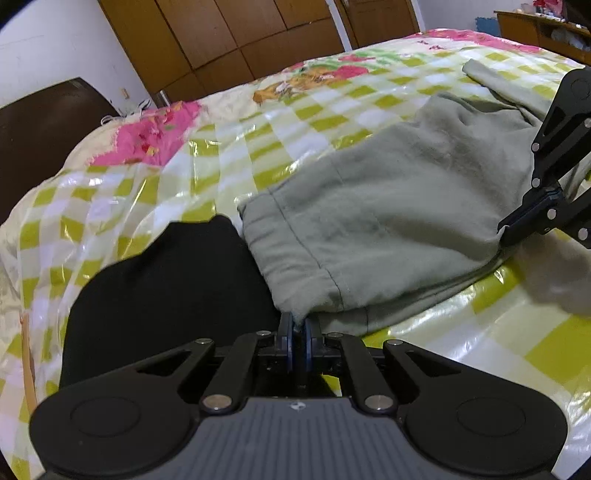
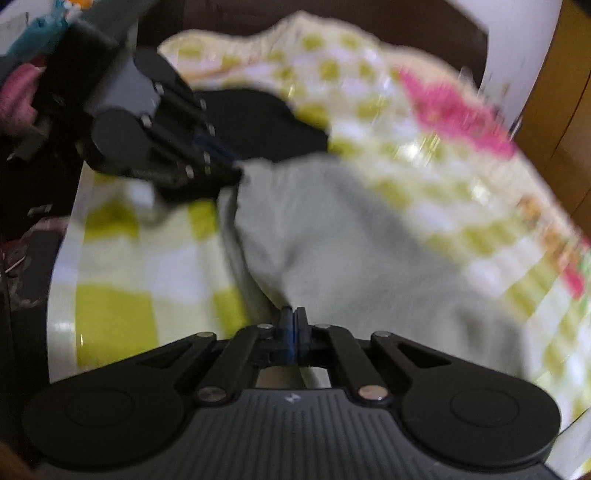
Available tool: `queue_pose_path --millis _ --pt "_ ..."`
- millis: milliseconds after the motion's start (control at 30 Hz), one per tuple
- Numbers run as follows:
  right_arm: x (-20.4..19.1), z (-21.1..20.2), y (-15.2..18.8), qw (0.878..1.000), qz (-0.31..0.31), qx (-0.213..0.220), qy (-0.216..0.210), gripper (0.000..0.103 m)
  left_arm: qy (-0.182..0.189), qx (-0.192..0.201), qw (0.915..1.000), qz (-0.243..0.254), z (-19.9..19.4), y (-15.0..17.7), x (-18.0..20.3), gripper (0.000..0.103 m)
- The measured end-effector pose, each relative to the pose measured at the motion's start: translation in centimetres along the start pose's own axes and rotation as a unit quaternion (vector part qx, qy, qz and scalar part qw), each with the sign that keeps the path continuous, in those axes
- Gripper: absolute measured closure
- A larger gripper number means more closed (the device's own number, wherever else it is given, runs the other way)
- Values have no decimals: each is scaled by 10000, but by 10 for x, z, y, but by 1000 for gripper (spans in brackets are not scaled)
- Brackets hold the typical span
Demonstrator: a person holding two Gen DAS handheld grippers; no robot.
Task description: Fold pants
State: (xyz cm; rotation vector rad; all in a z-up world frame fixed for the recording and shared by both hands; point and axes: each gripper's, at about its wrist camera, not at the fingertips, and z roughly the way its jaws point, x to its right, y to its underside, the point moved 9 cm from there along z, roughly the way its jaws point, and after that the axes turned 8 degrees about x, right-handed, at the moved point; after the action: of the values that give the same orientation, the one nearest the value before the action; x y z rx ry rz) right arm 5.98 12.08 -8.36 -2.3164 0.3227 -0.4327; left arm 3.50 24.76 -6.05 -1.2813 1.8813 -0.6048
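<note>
Grey-green pants [image 1: 388, 206] lie on a bed, a waistband end lifted toward me. My left gripper [image 1: 300, 325] is shut on the near corner of the waistband. My right gripper [image 2: 293, 317] is shut on the other edge of the pants [image 2: 351, 251]; it shows at the right in the left wrist view [image 1: 506, 232]. The left gripper shows at upper left in the blurred right wrist view [image 2: 236, 173]. One pant leg [image 1: 495, 79] stretches away at the far right.
The bed has a glossy green-and-white checked cover [image 1: 258, 122] with pink flowers. A black garment [image 1: 166, 288] lies beside the pants at my left. A wooden wardrobe [image 1: 236, 33] stands behind, a dark headboard [image 1: 40, 122] at left.
</note>
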Motion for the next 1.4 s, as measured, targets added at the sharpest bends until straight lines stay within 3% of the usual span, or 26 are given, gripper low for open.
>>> queue_pose_path --millis 267,367,433,567,733,833,933,1033,1133,1233,1400 --pt "2 -1 -4 10000 -65 42 51 97 -157 331 9992 -161 -26 -20 -7 81" --pt "0 -3 -3 10000 25 51 43 97 5 601 9977 -303 -26 -36 4 81" --pt "-2 -2 0 9999 110 10 -4 96 294 538 9976 -319 -14 -37 22 81" --pt "2 -6 5 9992 391 -41 47 96 678 -158 9975 -134 19 -11 55 83" --pt "52 -48 21 9909 1218 39 566 95 619 -84 9977 -248 9 -27 52 84" --pt "103 -79 41 9769 1806 69 1136 94 770 213 9966 -222 1 -54 65 84" --pt "166 -110 72 9519 2401 39 1902 91 1222 518 9909 -211 4 -90 101 83" --pt "228 -128 105 9248 2844 -151 2524 90 1839 751 9798 -209 14 -129 154 80" --pt "283 -132 131 9017 3327 -234 2752 88 2332 864 9684 -164 26 -156 201 79" --pt "330 -128 148 8808 3817 -152 2797 77 2700 854 9590 -78 38 -174 242 78" --pt "387 -107 170 8468 4605 77 2662 75 3022 743 9503 -106 56 -191 270 78"
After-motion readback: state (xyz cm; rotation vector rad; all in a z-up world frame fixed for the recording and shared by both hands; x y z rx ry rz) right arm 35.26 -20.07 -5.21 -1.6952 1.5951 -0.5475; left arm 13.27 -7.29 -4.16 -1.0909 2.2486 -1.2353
